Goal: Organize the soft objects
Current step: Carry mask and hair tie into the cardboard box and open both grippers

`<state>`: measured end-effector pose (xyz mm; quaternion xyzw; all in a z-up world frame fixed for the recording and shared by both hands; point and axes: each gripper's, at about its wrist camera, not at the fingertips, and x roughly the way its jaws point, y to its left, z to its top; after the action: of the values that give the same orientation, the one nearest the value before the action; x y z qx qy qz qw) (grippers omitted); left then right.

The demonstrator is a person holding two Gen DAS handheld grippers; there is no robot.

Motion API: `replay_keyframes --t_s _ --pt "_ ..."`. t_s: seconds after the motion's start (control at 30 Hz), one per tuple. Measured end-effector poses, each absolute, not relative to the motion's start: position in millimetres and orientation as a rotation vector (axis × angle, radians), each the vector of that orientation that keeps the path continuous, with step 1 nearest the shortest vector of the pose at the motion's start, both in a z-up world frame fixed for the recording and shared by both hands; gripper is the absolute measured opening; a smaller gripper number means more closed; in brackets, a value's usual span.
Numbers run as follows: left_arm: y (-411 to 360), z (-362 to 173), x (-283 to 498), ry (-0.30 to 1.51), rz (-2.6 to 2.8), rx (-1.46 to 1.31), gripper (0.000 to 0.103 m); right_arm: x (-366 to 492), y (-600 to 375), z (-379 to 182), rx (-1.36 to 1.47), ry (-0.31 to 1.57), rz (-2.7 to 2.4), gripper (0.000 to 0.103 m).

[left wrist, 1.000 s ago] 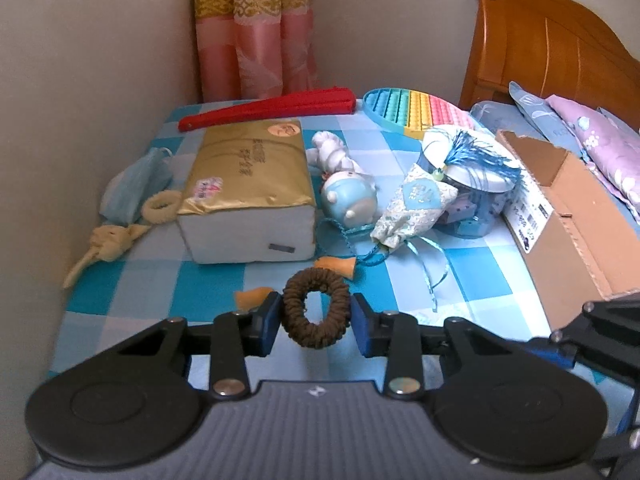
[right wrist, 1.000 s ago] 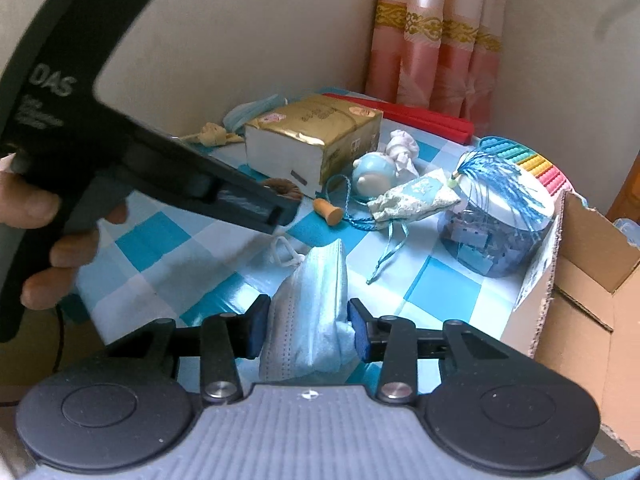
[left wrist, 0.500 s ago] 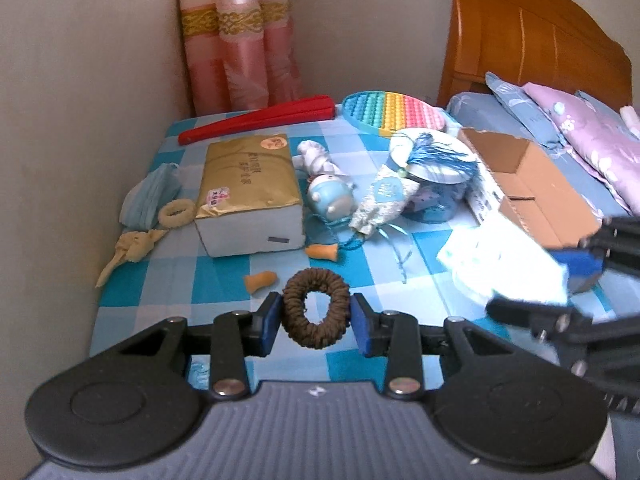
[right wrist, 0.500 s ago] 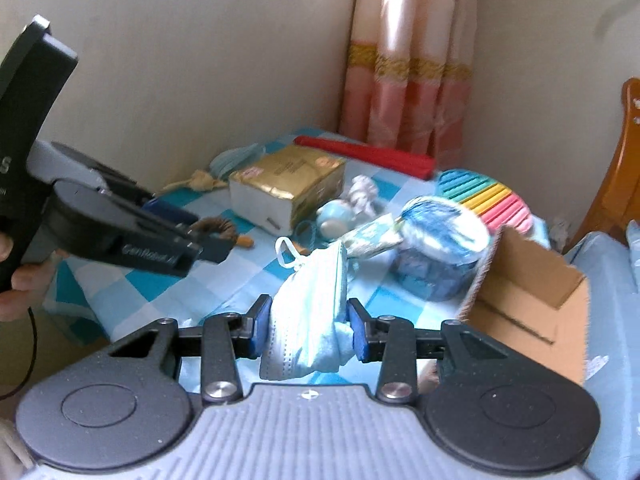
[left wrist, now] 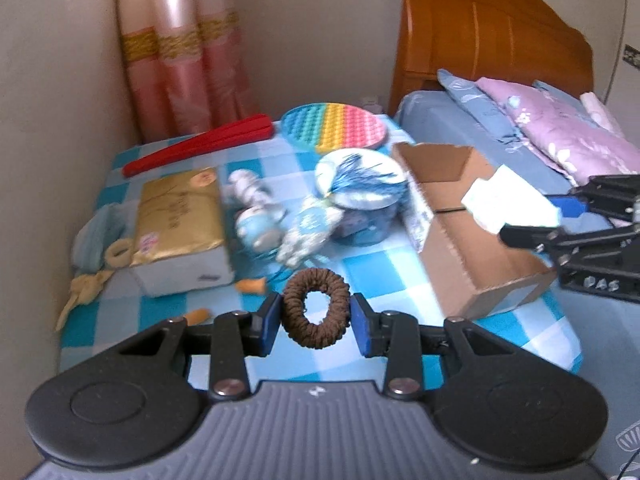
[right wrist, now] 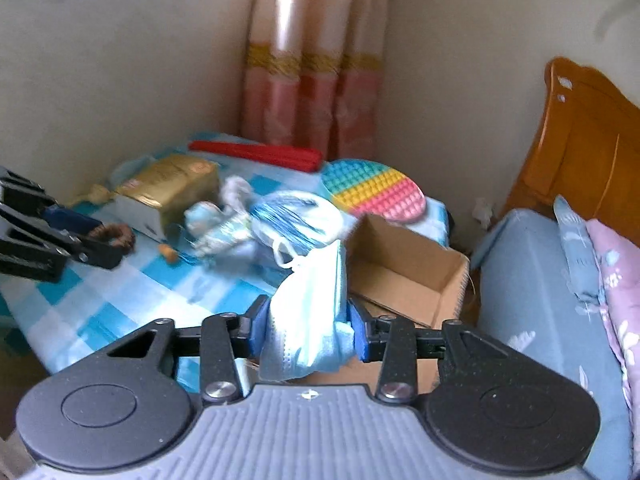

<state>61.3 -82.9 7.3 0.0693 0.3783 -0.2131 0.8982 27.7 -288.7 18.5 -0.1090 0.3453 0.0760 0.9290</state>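
My left gripper (left wrist: 316, 318) is shut on a brown hair scrunchie (left wrist: 316, 308) and holds it above the blue checked tablecloth (left wrist: 384, 276). My right gripper (right wrist: 308, 328) is shut on a light blue face mask (right wrist: 308, 320) and holds it over the open cardboard box (right wrist: 404, 276). In the left wrist view the mask (left wrist: 508, 204) hangs over the box (left wrist: 472, 248) at the right. Another blue mask (left wrist: 90, 240), a cream scrunchie (left wrist: 120, 252) and a beige cloth knot (left wrist: 86, 288) lie at the table's left edge.
A gold tissue pack (left wrist: 178, 220), a red folded fan (left wrist: 200, 150), a rainbow pop mat (left wrist: 334, 128), a blue toy (left wrist: 256, 220), a sachet (left wrist: 308, 232), a tasselled round tin (left wrist: 360, 196) and orange earplugs (left wrist: 252, 286) are on the table. The bed (left wrist: 520, 140) is at the right.
Both grippers have risen and swung right. The right gripper has carried the mask from above the tablecloth to over the cardboard box. The left still holds the scrunchie.
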Motion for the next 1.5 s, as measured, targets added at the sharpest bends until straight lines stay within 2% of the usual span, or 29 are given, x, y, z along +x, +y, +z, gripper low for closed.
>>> replay_keyframes --t_s 0.17,0.23,0.33,0.73,0.77,0.83,0.9,0.93,1.2,1.5 --pt "-109 15 71 0.772 -0.492 0.151 0.036 31 -303 7 -0.218 0.714 0.157 0.081" --pt "-121 19 77 0.767 -0.512 0.158 0.036 27 -305 5 -0.205 0.707 0.178 0.096" --pt "-141 23 85 0.756 -0.551 0.169 0.036 20 -306 5 -0.206 0.687 0.214 0.103" --pt "-228 26 116 0.743 -0.705 0.205 0.036 2 -307 0 -0.231 0.700 0.230 0.103" --pt "-233 24 119 0.746 -0.704 0.207 0.039 1 -308 -1 -0.230 0.698 0.229 0.103" --pt "-239 21 124 0.748 -0.702 0.202 0.050 0 -309 -1 -0.228 0.694 0.225 0.103" --pt "-241 17 128 0.754 -0.692 0.199 0.079 0 -310 -1 -0.223 0.698 0.227 0.103" --pt "-242 16 128 0.751 -0.684 0.201 0.083 0 -309 -2 -0.224 0.695 0.226 0.103" --pt "-222 18 120 0.754 -0.648 0.194 0.085 -3 -301 -2 -0.241 0.659 0.237 0.103" --pt "-169 11 99 0.763 -0.552 0.143 0.088 2 -288 -8 -0.216 0.744 0.250 0.103"
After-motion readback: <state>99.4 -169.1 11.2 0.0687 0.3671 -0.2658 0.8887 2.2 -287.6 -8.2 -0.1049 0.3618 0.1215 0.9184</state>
